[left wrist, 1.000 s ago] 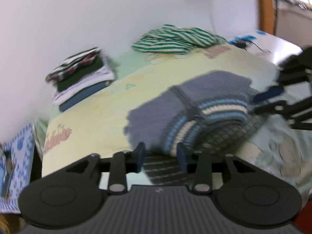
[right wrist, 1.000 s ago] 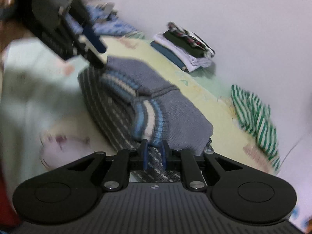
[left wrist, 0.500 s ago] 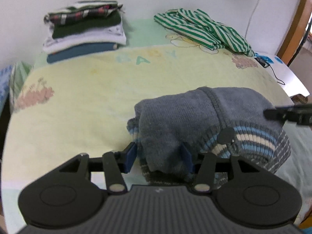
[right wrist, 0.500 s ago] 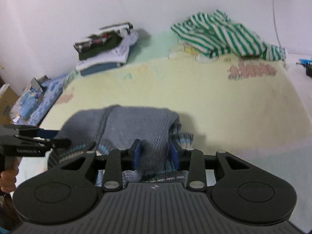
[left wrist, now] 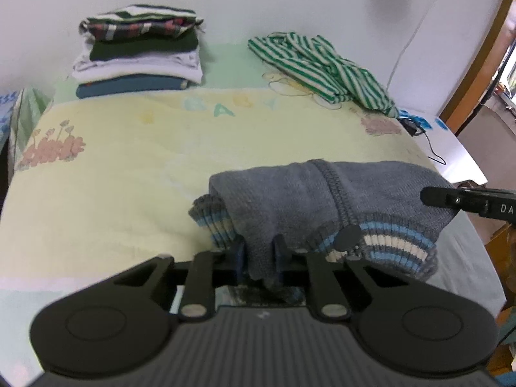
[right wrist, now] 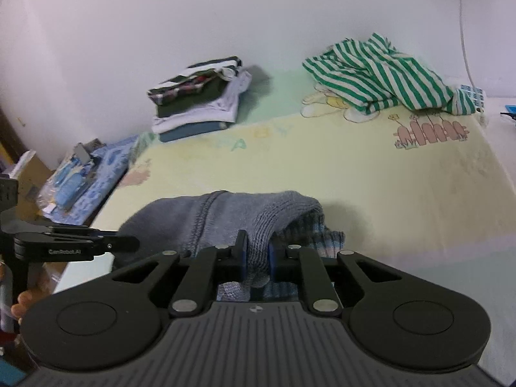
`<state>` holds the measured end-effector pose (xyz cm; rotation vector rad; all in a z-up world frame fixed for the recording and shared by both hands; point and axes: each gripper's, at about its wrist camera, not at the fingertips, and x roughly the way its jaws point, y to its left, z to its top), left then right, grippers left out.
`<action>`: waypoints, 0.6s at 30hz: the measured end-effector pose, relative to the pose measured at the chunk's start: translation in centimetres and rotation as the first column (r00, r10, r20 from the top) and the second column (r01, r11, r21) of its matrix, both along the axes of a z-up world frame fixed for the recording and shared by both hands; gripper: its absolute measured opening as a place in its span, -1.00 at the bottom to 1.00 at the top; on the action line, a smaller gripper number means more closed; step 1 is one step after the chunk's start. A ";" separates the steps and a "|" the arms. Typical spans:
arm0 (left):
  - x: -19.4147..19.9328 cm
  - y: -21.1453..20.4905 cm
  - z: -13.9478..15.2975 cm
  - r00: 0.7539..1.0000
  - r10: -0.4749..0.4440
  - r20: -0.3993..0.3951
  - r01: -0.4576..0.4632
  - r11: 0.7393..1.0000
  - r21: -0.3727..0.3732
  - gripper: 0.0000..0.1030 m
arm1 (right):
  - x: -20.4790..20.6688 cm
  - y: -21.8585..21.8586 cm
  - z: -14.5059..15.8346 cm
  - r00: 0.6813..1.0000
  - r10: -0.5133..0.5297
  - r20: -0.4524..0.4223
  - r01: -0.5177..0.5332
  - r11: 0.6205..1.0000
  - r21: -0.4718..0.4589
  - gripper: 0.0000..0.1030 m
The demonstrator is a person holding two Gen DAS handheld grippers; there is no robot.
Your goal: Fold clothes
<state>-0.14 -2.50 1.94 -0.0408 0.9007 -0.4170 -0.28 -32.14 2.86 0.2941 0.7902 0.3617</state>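
Both the left hand-held gripper (left wrist: 258,256) and the right hand-held gripper (right wrist: 256,258), open half a second ago, now pinch the folded grey sweater (left wrist: 322,200) on the bed (left wrist: 129,167), ready to lift it toward the folded stack (left wrist: 138,51).

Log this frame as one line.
stage: mid-fold | left tongs: shut on grey sweater | right tongs: shut on grey sweater | folded stack, striped garment: untouched

The left tool (left wrist: 259,259), wide open a second ago, closed on the sweater (left wrist: 325,200). The right tool (right wrist: 255,259) opened briefly, then clamped again. Both views swung to face the wall, and the sweater ended folded smaller on the bed (left wrist: 129,174).
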 end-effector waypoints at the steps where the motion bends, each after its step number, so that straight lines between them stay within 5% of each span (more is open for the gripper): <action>1: -0.4 0.0 0.3 1.000 -0.006 0.004 0.006 1.000 0.008 -0.80 | -0.3 -0.2 0.3 1.000 0.003 -0.006 -0.003 1.000 0.012 -0.75; 7: -2.3 0.3 0.2 1.000 -0.024 -0.004 0.025 0.999 0.046 -0.87 | -1.9 -1.1 1.6 0.999 0.021 -0.039 -0.018 0.997 0.081 -0.75; 13: -2.1 0.7 -0.8 1.000 -0.012 -0.010 0.013 0.999 0.051 -0.79 | -1.9 -1.2 -0.8 0.997 -0.034 -0.070 0.036 0.999 0.017 -0.75; 15: -1.5 0.7 -1.0 1.000 -0.011 -0.011 0.012 0.999 0.038 -0.23 | -1.5 -1.1 -1.6 0.996 -0.046 -0.074 0.048 0.999 0.023 -0.75; 18: -0.7 0.5 -1.3 1.000 -0.017 -0.013 0.017 1.000 0.012 0.00 | -1.2 -0.8 -2.0 0.997 -0.050 -0.057 0.051 0.998 0.021 -0.70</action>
